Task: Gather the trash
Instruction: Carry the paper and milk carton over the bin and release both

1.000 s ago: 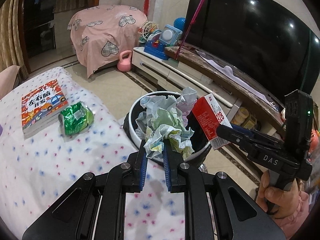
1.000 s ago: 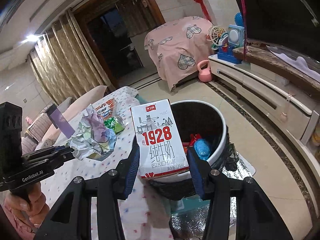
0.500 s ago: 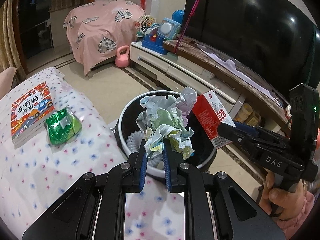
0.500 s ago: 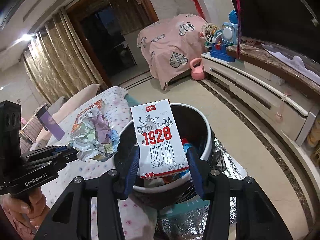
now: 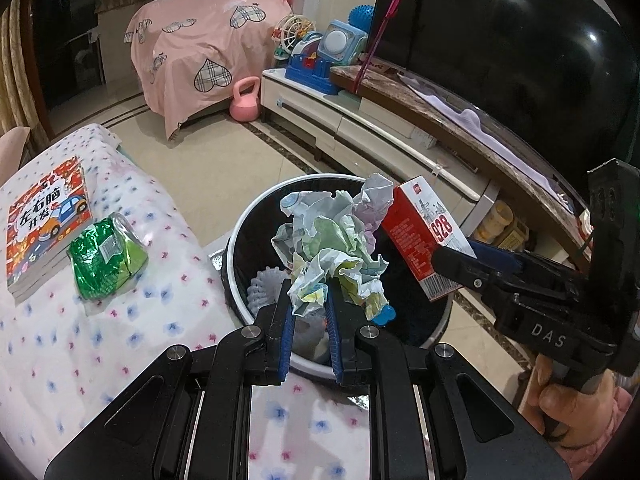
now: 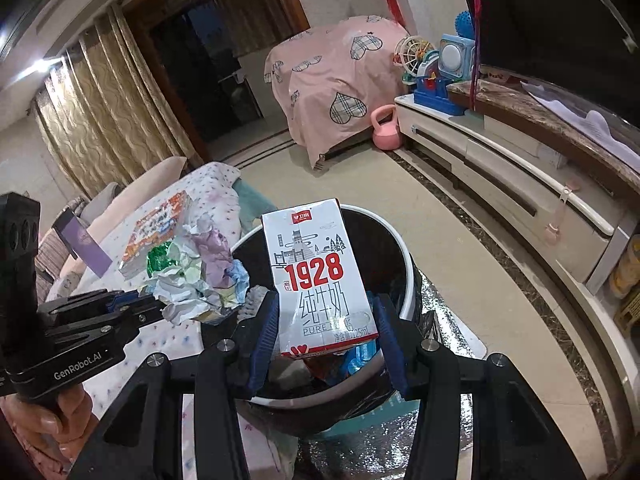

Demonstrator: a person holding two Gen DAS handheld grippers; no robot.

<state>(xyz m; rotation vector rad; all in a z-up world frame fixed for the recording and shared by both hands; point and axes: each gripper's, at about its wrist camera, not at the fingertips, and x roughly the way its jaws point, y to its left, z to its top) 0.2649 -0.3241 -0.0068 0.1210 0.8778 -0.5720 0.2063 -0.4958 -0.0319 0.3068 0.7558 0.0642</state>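
Crumpled paper (image 5: 336,248) pinched in left gripper (image 5: 311,300), milk carton (image 6: 320,280) clamped in right gripper (image 6: 326,324), both over the bin (image 6: 396,240) mouth. Risk: paper hangs near the rim beside the table (image 5: 120,320); releasing now could drop it outside.

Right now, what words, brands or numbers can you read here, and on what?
"1928", "纯牛奶", "PURE MILK": milk carton in the right gripper.
"GenRobot.AI": left gripper body, right wrist view.
"DAS": right gripper body, left wrist view.
"左右脑开发": book cover.
Green wrapper label: too small to read.
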